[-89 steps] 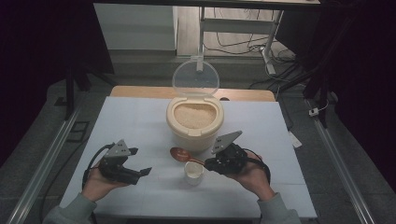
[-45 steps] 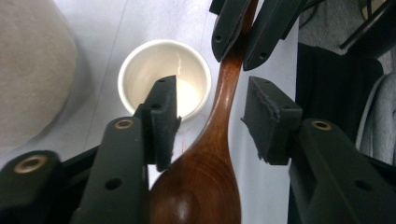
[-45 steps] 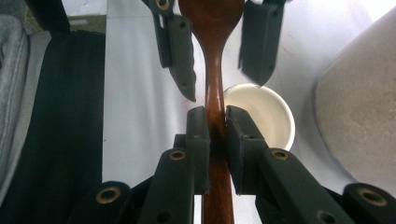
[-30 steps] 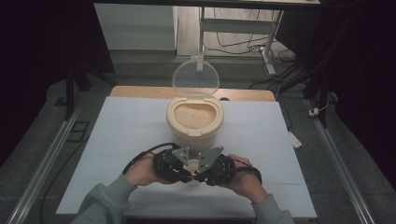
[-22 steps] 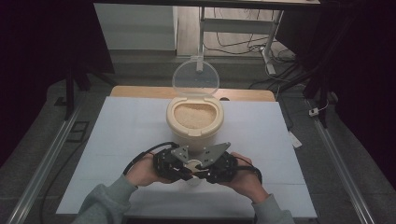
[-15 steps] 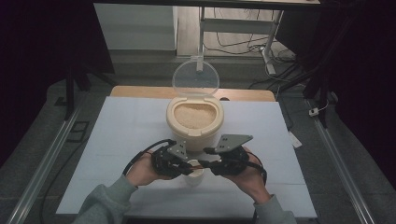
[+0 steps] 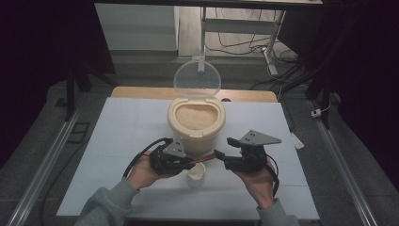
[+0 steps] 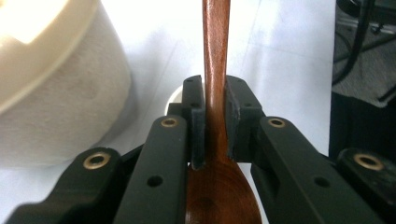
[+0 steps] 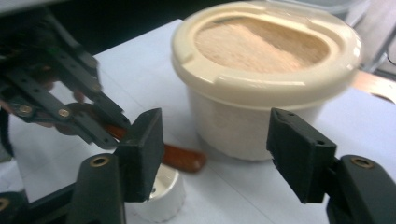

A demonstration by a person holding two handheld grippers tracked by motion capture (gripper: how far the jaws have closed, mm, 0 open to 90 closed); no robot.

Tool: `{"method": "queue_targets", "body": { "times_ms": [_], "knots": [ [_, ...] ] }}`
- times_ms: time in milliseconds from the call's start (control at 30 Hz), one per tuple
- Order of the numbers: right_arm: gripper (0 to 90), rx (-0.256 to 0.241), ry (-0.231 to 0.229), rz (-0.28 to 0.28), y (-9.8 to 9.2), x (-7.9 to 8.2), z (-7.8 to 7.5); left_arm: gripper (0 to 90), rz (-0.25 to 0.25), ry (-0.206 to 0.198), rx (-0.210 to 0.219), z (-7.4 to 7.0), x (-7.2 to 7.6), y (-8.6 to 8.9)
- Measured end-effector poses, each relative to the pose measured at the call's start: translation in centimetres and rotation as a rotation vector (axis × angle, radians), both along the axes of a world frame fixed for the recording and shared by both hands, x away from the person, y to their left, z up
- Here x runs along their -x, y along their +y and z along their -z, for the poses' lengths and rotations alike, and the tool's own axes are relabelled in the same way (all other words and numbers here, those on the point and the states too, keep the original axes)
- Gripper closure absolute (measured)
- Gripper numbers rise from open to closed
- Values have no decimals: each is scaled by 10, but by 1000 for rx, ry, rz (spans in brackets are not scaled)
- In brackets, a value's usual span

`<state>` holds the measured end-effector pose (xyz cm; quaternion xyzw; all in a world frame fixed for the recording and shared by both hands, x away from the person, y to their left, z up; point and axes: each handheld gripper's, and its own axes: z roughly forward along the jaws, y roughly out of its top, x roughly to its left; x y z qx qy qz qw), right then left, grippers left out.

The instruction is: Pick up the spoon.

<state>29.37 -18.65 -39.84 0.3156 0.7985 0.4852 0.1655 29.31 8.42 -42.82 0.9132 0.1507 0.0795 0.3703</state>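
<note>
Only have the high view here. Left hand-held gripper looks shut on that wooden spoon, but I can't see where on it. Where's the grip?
Observer: The left hand-held gripper clamps the wooden spoon at the neck, just above the bowl; the handle points away from it.
Operator: And the right one?
Observer: The right hand-held gripper is open, jaws wide apart, holding nothing; the spoon's handle end lies ahead of its left jaw.
Operator: Small white cup got anything in it?
Observer: In the right gripper view the white cup sits low behind the left jaw; its inside is mostly hidden, so I cannot tell.
</note>
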Motion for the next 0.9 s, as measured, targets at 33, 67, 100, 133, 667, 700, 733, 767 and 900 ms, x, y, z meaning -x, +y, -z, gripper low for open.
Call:
{"method": "queue_targets", "body": {
  "times_ms": [33, 67, 100, 133, 667, 700, 733, 767, 900],
  "knots": [
    [346, 0, 0, 0, 0, 0, 0, 787, -8, -9, 7, -1, 0, 1],
    [341, -5, 12, 9, -1, 0, 1, 787, -17, -14, 20, -1, 1, 1],
    [333, -15, 19, 13, -2, 0, 1, 787, -22, -19, 28, -2, 1, 2],
    [322, -37, 31, 20, -2, 1, 3, 787, -27, -28, 35, -3, 2, 2],
    [342, -129, 64, 24, 16, 1, 15, 787, -54, -83, 104, -8, 6, 4],
    [348, -124, 65, 18, 19, 2, 16, 786, -56, -84, 108, -8, 6, 4],
    [348, -124, 65, 18, 19, 2, 16, 786, -58, -87, 112, -8, 7, 4],
    [352, -127, 64, 15, 21, 2, 17, 786, -60, -90, 116, -8, 7, 3],
    [368, -138, 63, 11, 24, 2, 18, 787, -61, -100, 124, -9, 8, 3]
  ]
}}
